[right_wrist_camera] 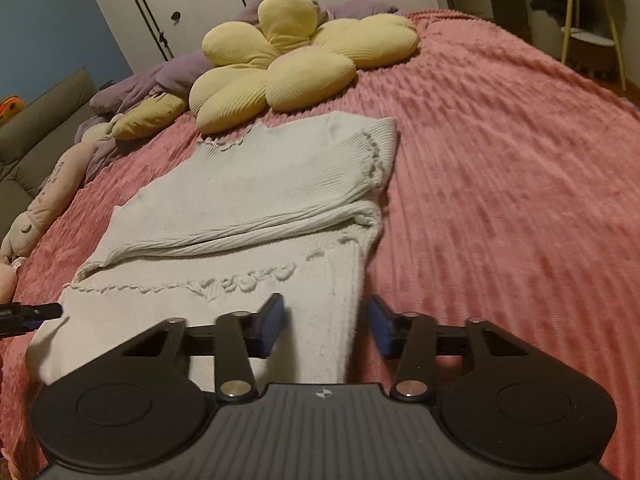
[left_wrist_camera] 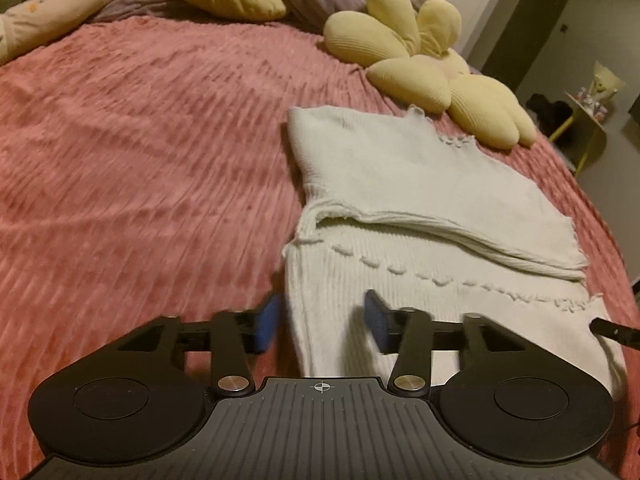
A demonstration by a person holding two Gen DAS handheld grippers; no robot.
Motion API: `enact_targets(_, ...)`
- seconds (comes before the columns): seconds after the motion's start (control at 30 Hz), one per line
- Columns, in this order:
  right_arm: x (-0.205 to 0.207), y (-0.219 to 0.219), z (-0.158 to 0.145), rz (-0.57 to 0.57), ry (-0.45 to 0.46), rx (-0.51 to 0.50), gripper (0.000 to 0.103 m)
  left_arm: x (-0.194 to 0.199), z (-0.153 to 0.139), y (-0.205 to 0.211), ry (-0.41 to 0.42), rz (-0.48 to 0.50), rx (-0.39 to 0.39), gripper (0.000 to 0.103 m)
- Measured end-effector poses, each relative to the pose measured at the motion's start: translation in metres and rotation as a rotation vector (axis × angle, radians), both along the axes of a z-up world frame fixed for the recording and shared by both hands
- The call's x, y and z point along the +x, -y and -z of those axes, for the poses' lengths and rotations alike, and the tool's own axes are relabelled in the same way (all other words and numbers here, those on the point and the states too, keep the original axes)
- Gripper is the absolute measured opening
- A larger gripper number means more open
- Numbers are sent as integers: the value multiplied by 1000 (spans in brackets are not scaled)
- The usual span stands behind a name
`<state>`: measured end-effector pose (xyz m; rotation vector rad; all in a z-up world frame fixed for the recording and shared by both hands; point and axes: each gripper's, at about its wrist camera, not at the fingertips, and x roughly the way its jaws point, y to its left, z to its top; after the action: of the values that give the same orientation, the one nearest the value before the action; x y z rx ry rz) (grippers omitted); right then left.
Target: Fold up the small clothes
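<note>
A sweater (left_wrist_camera: 420,216) lies on the bedspread (left_wrist_camera: 140,160), its far part folded over the near part. Behind it sits a flower cushion (right_wrist_camera: 288,60). Each gripper straddles a near side edge: left gripper (left_wrist_camera: 322,322), right gripper (right_wrist_camera: 326,326).

We hold our left gripper (left_wrist_camera: 322,322) low and level, jaws spread wide, with nothing between the blue pads (left_wrist_camera: 267,326). The two black fingers reach forward from the ribbed body, each linkage arm angled outward. Our right gripper (right_wrist_camera: 326,326) sits in the same pose: jaws parted, blue pads (right_wrist_camera: 274,326) facing each other across a clear gap, gripping nothing. Each gripper's dark fingertip shows at the edge of the other's view, so we have the two side by side, near each other, both pointing the same way
</note>
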<state>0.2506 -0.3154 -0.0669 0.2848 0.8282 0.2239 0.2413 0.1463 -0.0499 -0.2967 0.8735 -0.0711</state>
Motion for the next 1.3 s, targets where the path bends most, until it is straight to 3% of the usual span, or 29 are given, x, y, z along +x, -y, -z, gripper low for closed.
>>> enact_targets(0.07, 3, -7, 1, -29, -1, -28, 25, 0, -2, 4, 8, -7, 23, 22)
enact_targets(0.1, 3, -11, 1, -43, 5, -59, 21, 0, -4, 5, 21, 0, 41, 10)
enact_targets(0.17, -1, -16, -2, -68, 32, -91, 14, -4, -9, 8, 48, 17, 72, 10)
enact_targets(0.33, -8, -20, -14, -88, 81, -120, 11, -13, -28, 17, 127, 37, 107, 10)
enact_targets(0.43, -10, -22, -18, -94, 95, -124, 11, -16, -35, 26, 163, 98, 82, 10)
enact_targets(0.6, -8, -25, -14, -97, 77, -144, 12, -5, -18, 39, 88, 138, 120, 11)
enact_targets(0.7, -5, -25, -10, -98, 50, -146, 18, -1, -11, 41, 75, 149, 126, 20)
enact_targets(0.77, -3, -29, -8, -113, 48, -172, 19, 2, -7, 42, 61, 152, 148, 20)
enact_targets(0.8, -3, -32, -7, -118, 50, -187, 18, 3, -5, 42, 55, 151, 158, 10)
enact_targets(0.87, -2, -36, -7, -129, 58, -215, 13, 4, -7, 40, 61, 146, 165, 10)
enact_targets(1.0, -6, -37, -20, -131, 119, -244, 10, 0, -36, 33, 154, 128, 151, 9)
enact_targets(1.17, 2, -32, -49, -80, 231, -211, 8, 20, -76, 26, 302, 87, 144, 9)
enact_targets(1.3, 27, -27, -61, -16, 284, -174, 8, 48, -78, 26, 329, 20, 130, 9)
